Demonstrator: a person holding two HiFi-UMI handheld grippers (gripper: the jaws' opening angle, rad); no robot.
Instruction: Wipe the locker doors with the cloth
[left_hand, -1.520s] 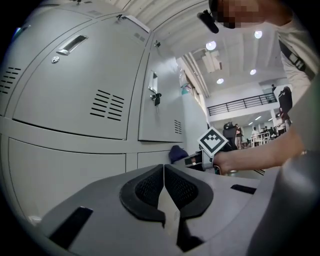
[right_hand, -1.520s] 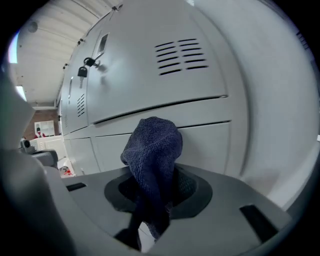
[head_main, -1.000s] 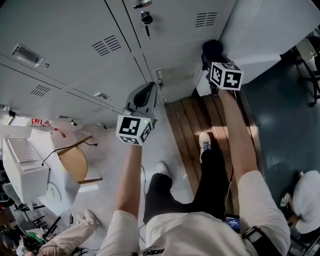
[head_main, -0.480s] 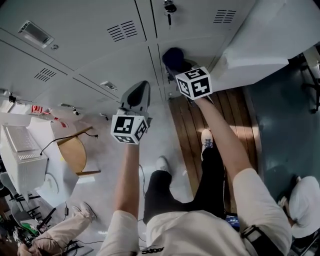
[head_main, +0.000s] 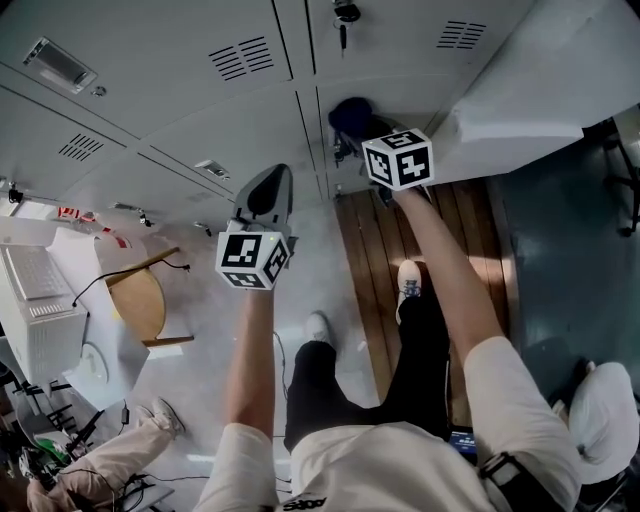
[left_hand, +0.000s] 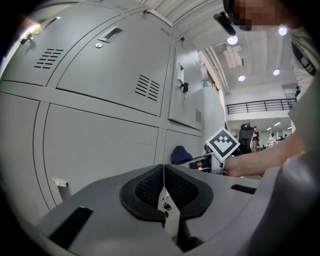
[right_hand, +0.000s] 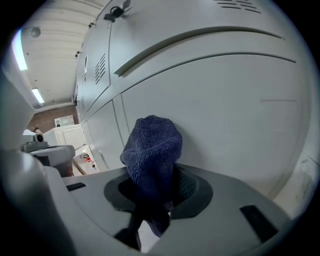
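Note:
Grey locker doors (head_main: 180, 110) fill the upper part of the head view. A dark blue cloth (head_main: 350, 115) is bunched in my right gripper (head_main: 352, 128), which is shut on it and holds it against a lower locker door (right_hand: 225, 110). In the right gripper view the cloth (right_hand: 152, 150) sticks up from between the jaws, touching the door. My left gripper (head_main: 268, 192) hovers a little to the left, near the door face, shut with nothing between its jaws (left_hand: 163, 185). From the left gripper view the cloth (left_hand: 180, 154) shows further along the lockers.
A key (head_main: 345, 18) hangs in an upper locker's lock. Slatted vents (head_main: 238, 57) and recessed handles (head_main: 62, 66) mark the doors. A wooden platform (head_main: 400, 230) lies underfoot at the right, a white block (head_main: 530, 95) beside it. A round wooden stool (head_main: 140, 300) and white equipment (head_main: 35, 300) stand at the left.
My right gripper with the cloth has swept left along the lower locker door, from beside the white block to near the door seam. The left gripper has barely shifted.

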